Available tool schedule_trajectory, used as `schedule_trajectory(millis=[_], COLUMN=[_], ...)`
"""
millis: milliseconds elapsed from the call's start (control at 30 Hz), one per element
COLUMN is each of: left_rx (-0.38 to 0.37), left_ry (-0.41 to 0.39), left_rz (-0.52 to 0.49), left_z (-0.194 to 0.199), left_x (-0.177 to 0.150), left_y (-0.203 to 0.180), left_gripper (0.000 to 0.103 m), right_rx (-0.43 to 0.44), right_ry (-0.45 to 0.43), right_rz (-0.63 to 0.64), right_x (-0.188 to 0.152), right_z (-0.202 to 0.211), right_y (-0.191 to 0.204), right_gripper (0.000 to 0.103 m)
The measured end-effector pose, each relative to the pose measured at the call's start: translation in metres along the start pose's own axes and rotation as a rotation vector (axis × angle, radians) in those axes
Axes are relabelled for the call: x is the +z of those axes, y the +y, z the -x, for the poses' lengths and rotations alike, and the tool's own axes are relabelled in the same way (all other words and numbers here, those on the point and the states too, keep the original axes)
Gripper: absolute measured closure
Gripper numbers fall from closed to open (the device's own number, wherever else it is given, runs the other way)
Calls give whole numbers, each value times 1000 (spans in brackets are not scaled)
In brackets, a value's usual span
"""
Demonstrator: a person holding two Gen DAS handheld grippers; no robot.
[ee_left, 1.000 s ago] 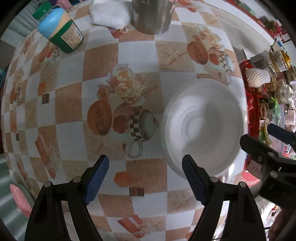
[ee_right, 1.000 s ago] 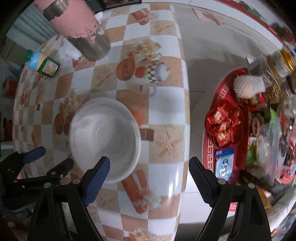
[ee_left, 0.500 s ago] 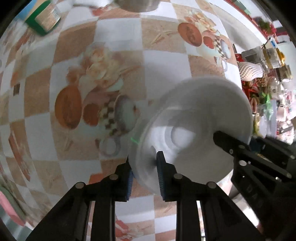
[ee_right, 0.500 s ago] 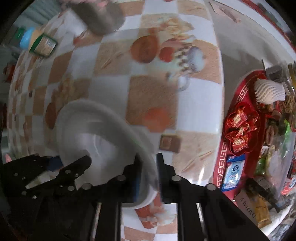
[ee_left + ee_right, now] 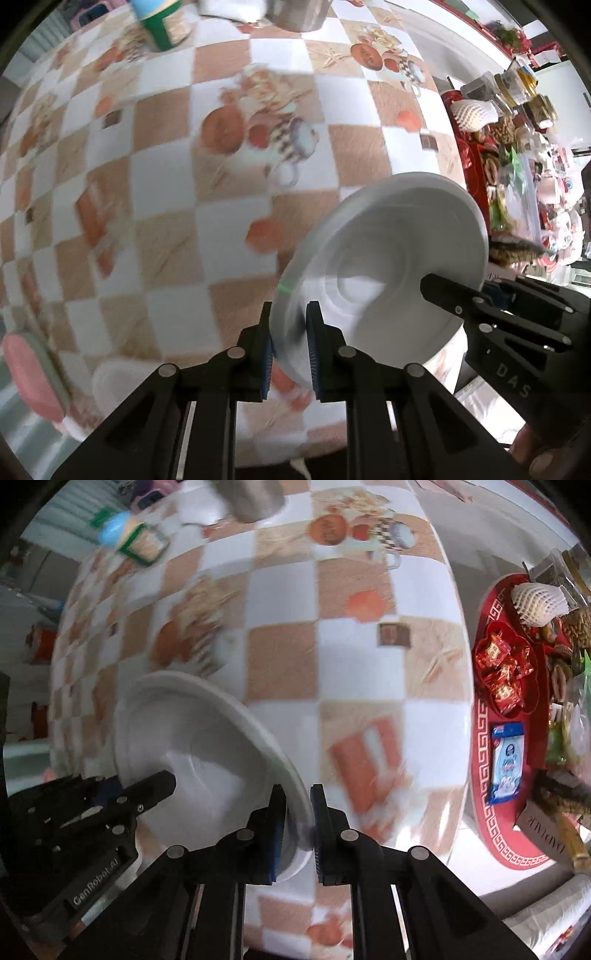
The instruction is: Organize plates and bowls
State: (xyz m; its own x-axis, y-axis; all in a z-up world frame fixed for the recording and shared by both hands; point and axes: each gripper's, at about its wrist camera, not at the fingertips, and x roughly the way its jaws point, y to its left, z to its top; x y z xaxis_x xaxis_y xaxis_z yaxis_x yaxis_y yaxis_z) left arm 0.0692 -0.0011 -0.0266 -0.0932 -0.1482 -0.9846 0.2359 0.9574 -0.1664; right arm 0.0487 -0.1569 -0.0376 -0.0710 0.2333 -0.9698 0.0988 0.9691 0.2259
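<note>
Left gripper (image 5: 290, 345) clamped narrow on the near rim of the white bowl (image 5: 388, 266), pads pressing either side. Bowl lifted, tilted above the checkered tablecloth (image 5: 166, 177). Right gripper (image 5: 298, 825) clamped likewise on the bowl's opposite rim. Red tray (image 5: 484, 738) of snacks right of bowl.

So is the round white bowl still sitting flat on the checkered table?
No, the round white bowl is tilted up off the checkered table, with both grippers pinching its rim.
</note>
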Motion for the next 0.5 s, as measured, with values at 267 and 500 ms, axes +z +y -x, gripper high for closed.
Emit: schedule_trajectory(millis=[267,500], left_rx=[23,12], left_ry=[-10,-14], left_rz=[-10,-12], left_z=[19,38], left_x=[-43,-83], left_y=[27,52], left_gripper=[85,85], right_rx=[6,32], right_ry=[36,60], right_rz=[31,41], right_x=[-44,-75], right_z=[10,17], right_y=[46,78], right_gripper=[88,88])
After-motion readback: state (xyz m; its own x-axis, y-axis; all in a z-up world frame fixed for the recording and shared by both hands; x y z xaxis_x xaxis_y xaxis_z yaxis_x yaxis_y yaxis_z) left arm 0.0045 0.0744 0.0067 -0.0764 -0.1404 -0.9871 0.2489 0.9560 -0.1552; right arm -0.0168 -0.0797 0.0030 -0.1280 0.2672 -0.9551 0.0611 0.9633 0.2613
